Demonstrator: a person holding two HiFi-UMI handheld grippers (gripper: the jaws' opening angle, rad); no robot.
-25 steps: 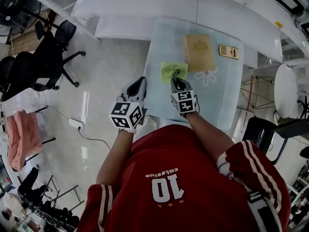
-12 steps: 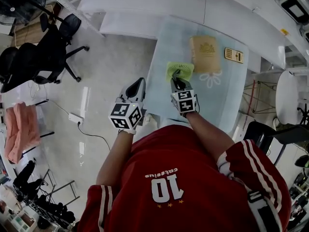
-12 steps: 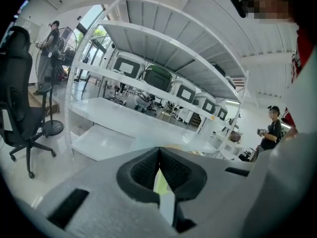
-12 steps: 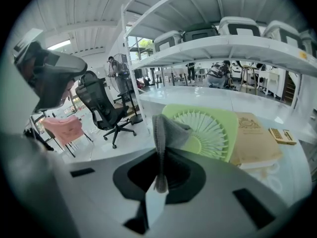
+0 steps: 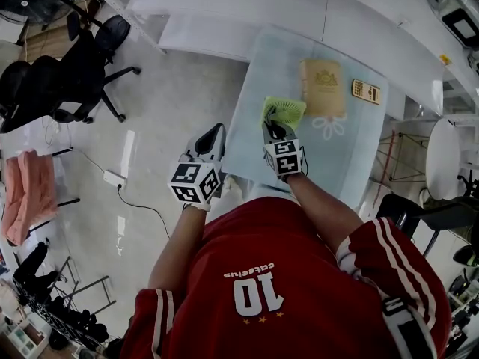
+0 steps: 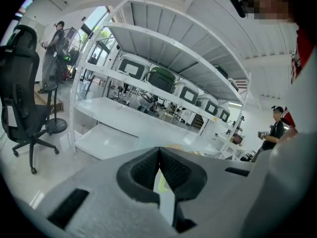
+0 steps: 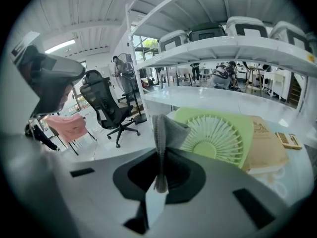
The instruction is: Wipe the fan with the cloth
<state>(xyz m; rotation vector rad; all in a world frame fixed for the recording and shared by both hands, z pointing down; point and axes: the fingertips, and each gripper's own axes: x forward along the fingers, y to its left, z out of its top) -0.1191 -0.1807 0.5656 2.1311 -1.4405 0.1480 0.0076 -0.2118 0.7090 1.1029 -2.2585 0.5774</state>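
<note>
A small light-green fan (image 5: pixel 285 111) lies flat on the pale blue table (image 5: pixel 352 155); the right gripper view shows its round grille (image 7: pixel 214 138). My right gripper (image 5: pixel 274 129) is shut on a grey cloth (image 7: pixel 163 133) and hangs just at the fan's near edge, the cloth standing up between the jaws. My left gripper (image 5: pixel 212 139) is shut with nothing in it, off the table's left edge over the floor. In the left gripper view its jaws (image 6: pixel 158 171) are pressed together.
A tan book (image 5: pixel 325 88) lies right behind the fan and a small calculator (image 5: pixel 366 91) to its right. White shelving (image 5: pixel 224 21) runs behind the table. Black office chairs (image 5: pixel 67 81) and a pink cloth (image 5: pixel 26 200) stand on the floor to the left.
The right gripper with the cloth has stayed at the fan's near edge. The head view has shifted a little; the left gripper has hardly moved.
</note>
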